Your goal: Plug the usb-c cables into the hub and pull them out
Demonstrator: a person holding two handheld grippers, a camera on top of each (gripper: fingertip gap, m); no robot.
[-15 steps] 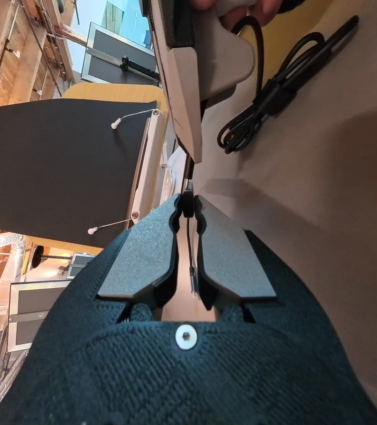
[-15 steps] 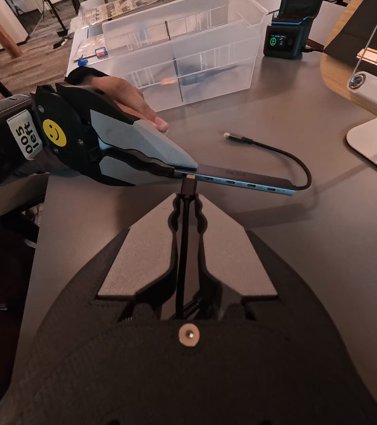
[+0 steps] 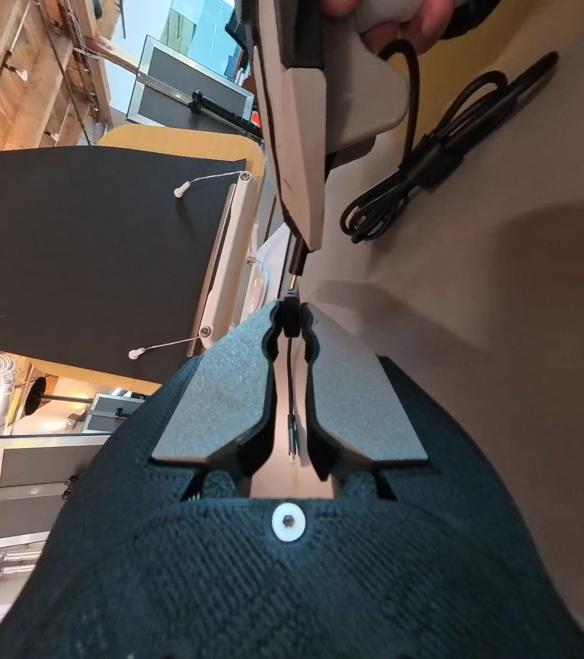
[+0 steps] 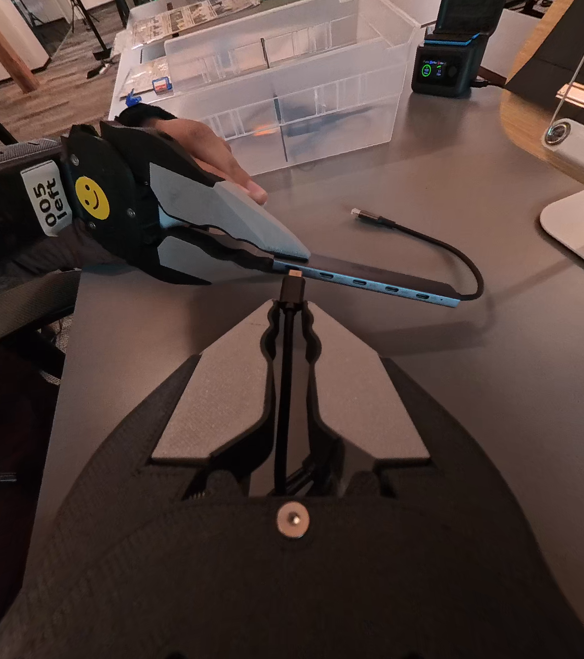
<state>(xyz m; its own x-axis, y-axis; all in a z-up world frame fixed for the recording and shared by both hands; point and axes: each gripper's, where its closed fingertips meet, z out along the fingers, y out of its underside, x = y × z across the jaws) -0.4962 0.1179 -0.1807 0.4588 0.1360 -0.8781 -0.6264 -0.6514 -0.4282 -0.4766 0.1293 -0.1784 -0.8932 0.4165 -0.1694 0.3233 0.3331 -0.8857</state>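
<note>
The slim blue-grey hub [image 4: 365,281] is held off the grey tabletop [image 4: 497,392], its row of ports facing the right wrist camera and its own short black lead [image 4: 461,256] curling back to a loose plug lying on the surface. The left claw [image 4: 269,262] is clamped on the hub's near end, with a person's hand [image 4: 212,157] behind it. Just short of the first port sits the usb-c cable plug [image 4: 292,287], its metal tip out of the socket and a small gap showing between them. The right claw [image 4: 291,306] is clamped on that plug's black body, the cable running back between its fingers. In the left wrist view the hub [image 3: 291,321] appears end-on, pinched at the fingertips, and the right claw [image 3: 301,246] reaches in from above with the plug [image 3: 297,260] poking out toward the hub. A bundled black cable [image 3: 426,167] lies farther off on the tabletop. Beyond the hub stand a clear plastic organiser box [image 4: 283,78] and a small dark device with a lit screen [image 4: 440,71].
</note>
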